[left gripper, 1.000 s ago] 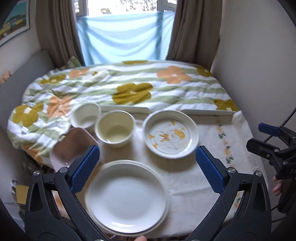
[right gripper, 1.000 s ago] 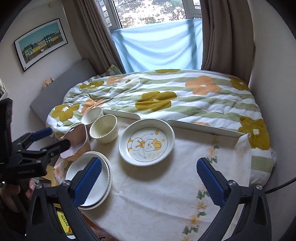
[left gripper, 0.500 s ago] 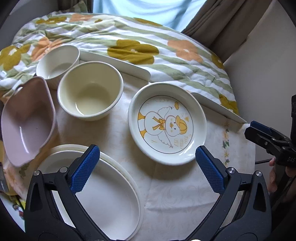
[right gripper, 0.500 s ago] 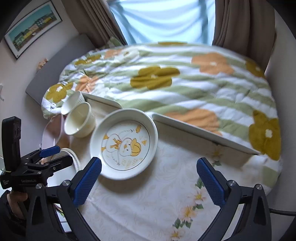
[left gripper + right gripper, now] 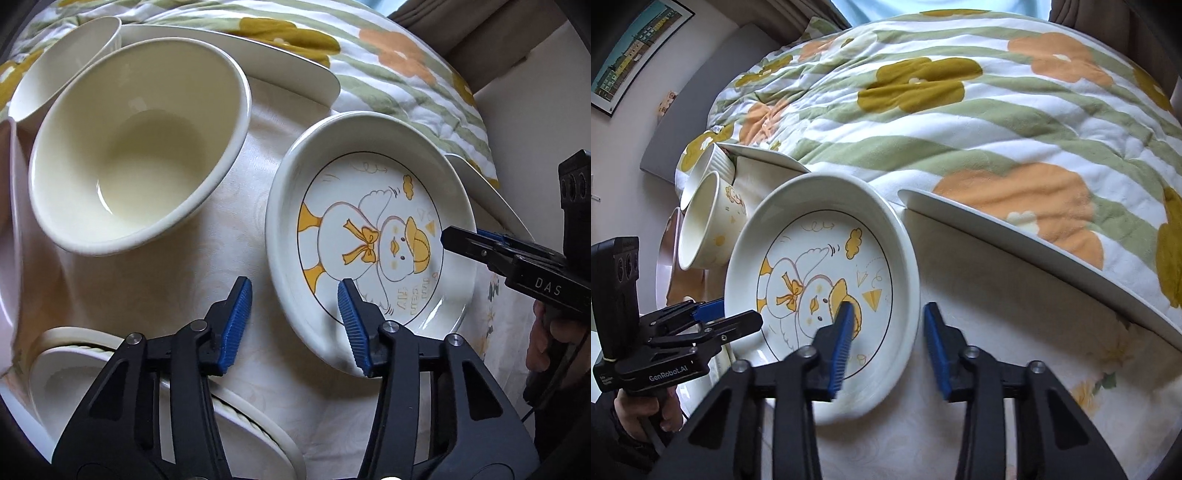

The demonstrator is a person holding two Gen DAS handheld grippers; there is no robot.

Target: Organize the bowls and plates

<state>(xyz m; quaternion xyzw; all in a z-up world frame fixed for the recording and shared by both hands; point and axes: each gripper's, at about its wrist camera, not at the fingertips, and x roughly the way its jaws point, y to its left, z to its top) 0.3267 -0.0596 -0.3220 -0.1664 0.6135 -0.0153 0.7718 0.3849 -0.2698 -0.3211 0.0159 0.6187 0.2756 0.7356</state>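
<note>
A deep white plate with a duck drawing (image 5: 373,236) sits on the clothed table; it also shows in the right wrist view (image 5: 823,280). My left gripper (image 5: 293,325) is partly open and straddles the plate's near-left rim, one finger outside and one inside. My right gripper (image 5: 886,343) is partly open and straddles the plate's right rim the same way. A cream bowl (image 5: 136,147) stands left of the plate. A smaller white bowl (image 5: 62,62) is behind it. Stacked white plates (image 5: 110,398) lie at the near left.
A pink dish (image 5: 9,229) leans at the left edge. A flowered quilt (image 5: 960,92) covers the bed behind the table. White raised table edges (image 5: 1015,236) run along the far side. The tablecloth (image 5: 1015,332) right of the duck plate is bare.
Both grippers have moved down and in onto the duck plate from either side. Their jaws have narrowed from wide open to partly open around the rim.
</note>
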